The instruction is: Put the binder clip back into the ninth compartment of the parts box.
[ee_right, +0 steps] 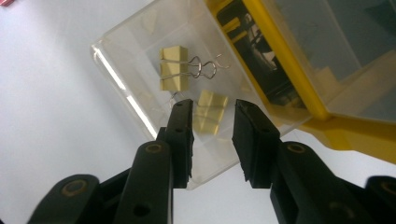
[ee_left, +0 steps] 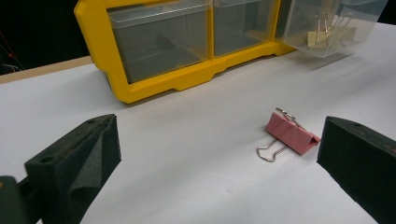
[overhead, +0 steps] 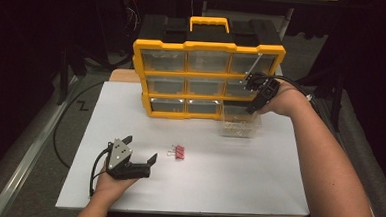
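The clear drawer, pulled out of the yellow organizer at its bottom right slot, sits on the white table just in front of that opening and holds yellow binder clips. The right gripper hangs over the drawer's near edge, its jaws parted a narrow gap with nothing pressed between them. Well in front of the organizer, toward its left, a pink binder clip lies on the table, and the left gripper rests near it, jaws spread wide and empty.
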Demonstrator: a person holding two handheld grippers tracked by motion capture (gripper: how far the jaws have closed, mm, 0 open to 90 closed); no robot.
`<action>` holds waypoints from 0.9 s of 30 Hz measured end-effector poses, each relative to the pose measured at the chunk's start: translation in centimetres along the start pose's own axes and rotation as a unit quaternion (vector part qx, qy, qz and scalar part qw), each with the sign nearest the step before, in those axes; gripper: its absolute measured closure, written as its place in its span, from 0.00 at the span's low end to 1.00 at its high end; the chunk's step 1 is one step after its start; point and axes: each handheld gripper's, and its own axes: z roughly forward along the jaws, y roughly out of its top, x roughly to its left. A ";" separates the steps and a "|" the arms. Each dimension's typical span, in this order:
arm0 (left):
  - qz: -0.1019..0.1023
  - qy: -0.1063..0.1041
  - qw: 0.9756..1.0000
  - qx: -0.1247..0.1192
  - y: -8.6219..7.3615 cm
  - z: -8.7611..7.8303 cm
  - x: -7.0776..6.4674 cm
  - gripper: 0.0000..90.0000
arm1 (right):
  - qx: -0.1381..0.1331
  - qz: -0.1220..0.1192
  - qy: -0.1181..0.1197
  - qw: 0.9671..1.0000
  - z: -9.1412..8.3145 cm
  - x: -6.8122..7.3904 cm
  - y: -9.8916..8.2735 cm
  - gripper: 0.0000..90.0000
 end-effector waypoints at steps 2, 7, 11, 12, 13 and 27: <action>0.001 0.000 1.000 -0.001 0.0 0.0 0.0 0.00 | -0.004 0.000 0.002 1.000 -0.1 0.3 -0.1 0.77; 0.001 -0.001 1.000 -0.001 0.0 0.0 -0.1 0.00 | -0.002 -0.006 0.007 1.000 -0.3 0.9 -0.6 0.75; 0.002 -0.001 1.000 0.000 0.0 0.1 -0.1 0.00 | -0.001 -0.009 0.008 1.000 -0.4 1.3 -1.0 0.75; 0.001 0.000 1.000 -0.001 0.0 0.1 -0.1 0.00 | -0.005 -0.012 0.010 1.000 -0.5 1.6 -1.3 0.75; 0.001 0.000 1.000 -0.001 0.0 0.1 -0.1 0.00 | -0.002 -0.011 0.010 1.000 -0.5 1.7 -1.4 0.75; 0.002 0.001 1.000 0.000 0.0 0.3 -0.2 0.00 | 0.000 -0.035 0.019 0.999 -0.3 4.7 -2.7 0.70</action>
